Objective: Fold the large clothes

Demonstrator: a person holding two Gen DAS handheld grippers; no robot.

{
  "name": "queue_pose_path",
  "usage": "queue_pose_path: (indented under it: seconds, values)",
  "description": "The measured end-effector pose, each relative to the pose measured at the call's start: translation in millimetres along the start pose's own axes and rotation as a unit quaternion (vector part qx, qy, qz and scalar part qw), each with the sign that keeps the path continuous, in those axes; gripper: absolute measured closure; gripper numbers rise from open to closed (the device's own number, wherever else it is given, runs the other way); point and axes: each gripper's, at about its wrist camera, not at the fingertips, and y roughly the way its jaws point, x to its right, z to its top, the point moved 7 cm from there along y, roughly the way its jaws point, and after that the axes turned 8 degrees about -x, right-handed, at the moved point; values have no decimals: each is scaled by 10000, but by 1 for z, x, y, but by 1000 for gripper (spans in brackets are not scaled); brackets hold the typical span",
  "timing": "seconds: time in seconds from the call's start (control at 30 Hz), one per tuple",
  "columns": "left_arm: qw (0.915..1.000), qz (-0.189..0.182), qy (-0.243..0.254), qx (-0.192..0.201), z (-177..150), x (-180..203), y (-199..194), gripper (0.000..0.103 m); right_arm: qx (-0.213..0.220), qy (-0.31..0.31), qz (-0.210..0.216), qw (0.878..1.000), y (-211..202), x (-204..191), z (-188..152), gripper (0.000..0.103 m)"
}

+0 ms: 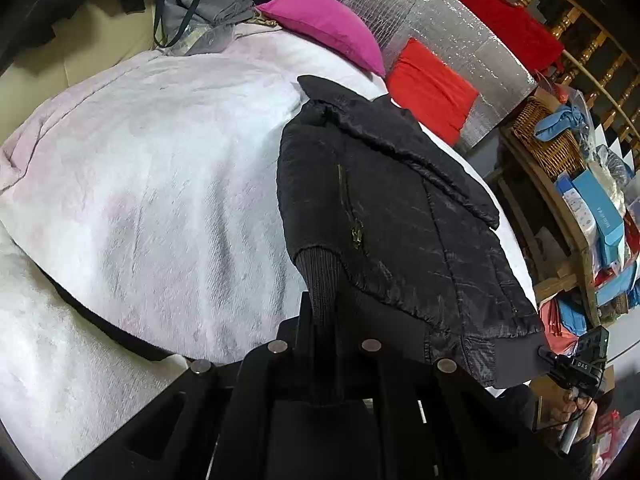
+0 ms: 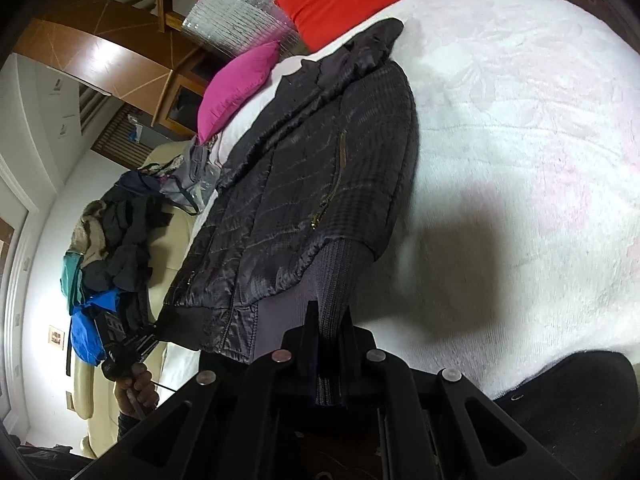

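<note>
Now: black quilted zip jacket (image 1: 400,216) stretching away lengthwise on white fleecy bed (image 1: 140,180); left claw (image 1: 324,320) pinching ribbed cuff, right claw (image 2: 328,324) pinching opposite cuff.

The ribbed knit cuff (image 1: 320,280) of the black quilted jacket (image 1: 400,208) disappears between the left gripper (image 1: 323,316) fingers, so its end is hidden. In the right wrist view, the other grey ribbed cuff (image 2: 340,280) likewise vanishes inside the right gripper (image 2: 328,328). The jacket covers part of the white fluffy blanket (image 1: 160,180). The magenta cushion (image 2: 236,84) is partly hidden behind the jacket's collar. Labels on the blue cardboard boxes (image 1: 604,216) on the shelf are too small to read. The pile of dark clothes (image 2: 116,236) blurs together.
</note>
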Motion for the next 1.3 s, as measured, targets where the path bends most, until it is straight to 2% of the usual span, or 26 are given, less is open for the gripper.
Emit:
queue_pose_path:
  seconds: [0.67, 0.8, 1.07, 1.3]
  values:
    - [10000, -32, 7, -72, -8, -4, -1, 96, -35, 4, -23, 10000, -8, 8, -5, 95]
    - [9999, -82, 5, -72, 8, -6, 2, 96, -67, -58, 7, 10000, -5, 7, 7, 95]
    - [9991, -316, 160, 225, 40, 11, -13, 96, 192, -318, 163, 9992, -19, -14, 32, 95]
    - [9985, -470, 101, 248, 51, 13, -18, 96, 309, -361, 299, 9984, -26, -20, 42, 95]
